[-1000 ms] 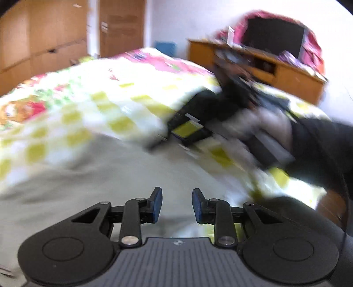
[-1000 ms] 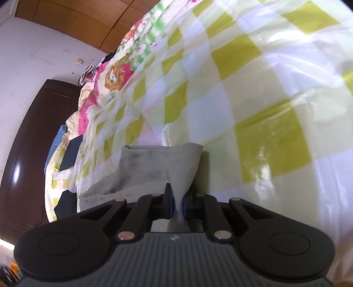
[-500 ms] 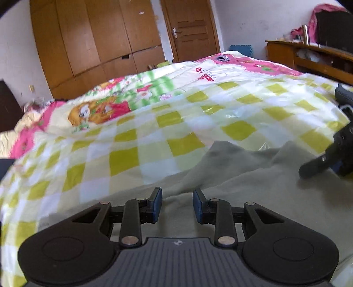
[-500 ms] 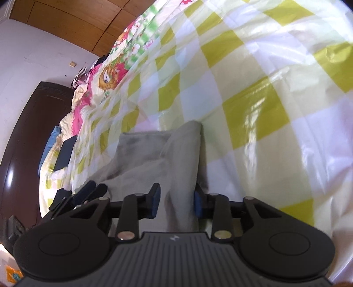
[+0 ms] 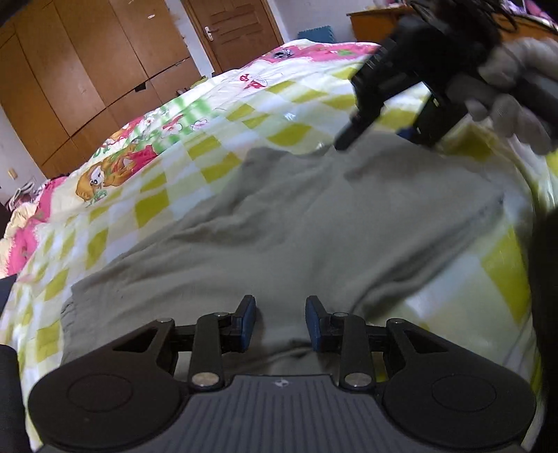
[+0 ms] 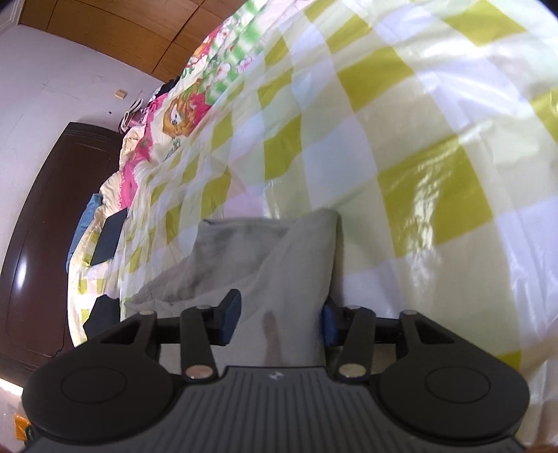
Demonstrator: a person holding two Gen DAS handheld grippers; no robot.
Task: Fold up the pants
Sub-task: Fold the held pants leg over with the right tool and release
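Observation:
Grey pants [image 5: 296, 226] lie spread on the yellow-checked bed cover [image 5: 157, 202]. My left gripper [image 5: 280, 324] hovers low over their near part, jaws apart, nothing pinched. At the upper right a hand in a grey glove [image 5: 516, 90] holds my right gripper [image 5: 383, 137] over the pants' far edge. In the right wrist view a raised fold of the pants [image 6: 279, 251] runs between the jaws of the right gripper [image 6: 279, 319]. Those jaws are opening and the pads do not press the cloth.
Wooden wardrobes [image 5: 69, 87] and a door [image 5: 233, 31] stand beyond the bed, a wooden desk [image 5: 376, 21] at the right. A dark headboard [image 6: 42, 226], a blue pillow [image 6: 82, 226] and a dark flat item [image 6: 108, 240] lie at the bed's head.
The right gripper was shut on the pants fold and has let it go, its jaws spreading. The left gripper swung round and sank lower over the pants.

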